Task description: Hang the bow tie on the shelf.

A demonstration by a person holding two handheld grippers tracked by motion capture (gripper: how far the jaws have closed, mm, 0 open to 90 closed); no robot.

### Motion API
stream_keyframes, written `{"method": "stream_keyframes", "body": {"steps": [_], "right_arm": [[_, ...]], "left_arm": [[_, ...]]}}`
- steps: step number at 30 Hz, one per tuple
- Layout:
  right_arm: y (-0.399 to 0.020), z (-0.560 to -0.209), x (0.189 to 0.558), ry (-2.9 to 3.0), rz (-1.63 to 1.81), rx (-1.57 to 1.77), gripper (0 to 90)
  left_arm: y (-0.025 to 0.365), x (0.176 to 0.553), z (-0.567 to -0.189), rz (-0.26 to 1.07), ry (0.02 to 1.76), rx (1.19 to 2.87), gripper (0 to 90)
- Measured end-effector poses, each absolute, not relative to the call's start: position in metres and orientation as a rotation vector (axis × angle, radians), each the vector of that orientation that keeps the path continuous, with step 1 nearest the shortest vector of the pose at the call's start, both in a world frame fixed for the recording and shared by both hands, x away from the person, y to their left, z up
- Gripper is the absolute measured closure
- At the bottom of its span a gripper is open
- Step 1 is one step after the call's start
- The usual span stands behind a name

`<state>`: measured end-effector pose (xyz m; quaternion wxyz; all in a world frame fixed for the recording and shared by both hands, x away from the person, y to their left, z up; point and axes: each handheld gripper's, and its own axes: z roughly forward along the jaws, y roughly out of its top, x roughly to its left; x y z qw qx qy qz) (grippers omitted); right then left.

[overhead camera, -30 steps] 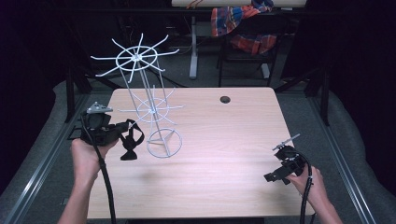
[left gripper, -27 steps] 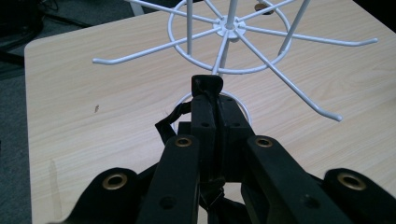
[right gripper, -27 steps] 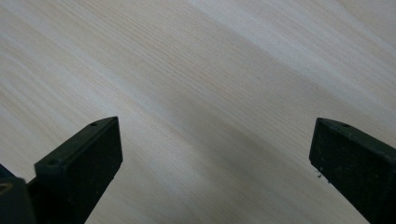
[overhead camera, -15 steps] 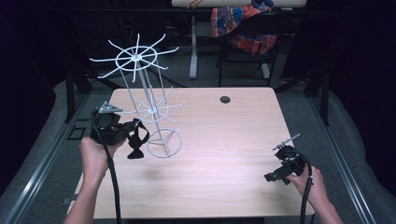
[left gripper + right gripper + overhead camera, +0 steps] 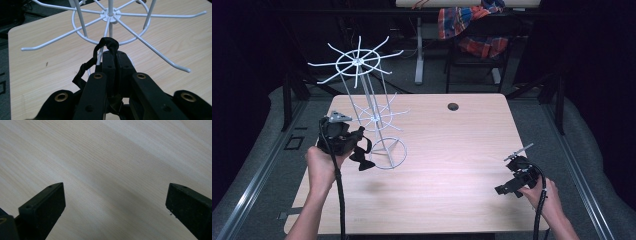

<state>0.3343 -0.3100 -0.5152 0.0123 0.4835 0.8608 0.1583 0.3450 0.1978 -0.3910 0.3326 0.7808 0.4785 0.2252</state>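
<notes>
A white wire rack (image 5: 371,102) stands on the left of the wooden table (image 5: 462,145), with a spoked wheel at its top, a smaller one (image 5: 110,16) halfway up and a ring base (image 5: 388,152). My left gripper (image 5: 361,134) is beside the rack's pole, just under the smaller wheel. It is shut on a black strap (image 5: 110,44), which sticks up past the fingertips close to a spoke. The strap's loop (image 5: 363,161) hangs below the left gripper (image 5: 115,56). My right gripper (image 5: 506,188) rests low at the table's front right, open, and nothing lies between the right gripper's (image 5: 115,202) fingers.
A small black round spot (image 5: 453,106) sits near the table's far edge. Behind the table stands a chair draped with plaid cloth (image 5: 472,25). Bare wood stretches between the rack and my right hand. The rack's long spokes (image 5: 160,48) reach out over the table.
My left gripper has moved right and slightly down toward the rack's pole, carrying the strap. The right gripper has stayed put.
</notes>
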Motion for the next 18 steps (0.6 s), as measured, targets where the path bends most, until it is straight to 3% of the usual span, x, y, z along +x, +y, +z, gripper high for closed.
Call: {"method": "stream_keyframes", "body": {"steps": [18], "right_arm": [[-0.31,-0.515,0.334,2.691,0.482,1.499,2.3]], "left_arm": [[0.193,0.347,-0.411,0.614,1.253,2.102,86.3]]}}
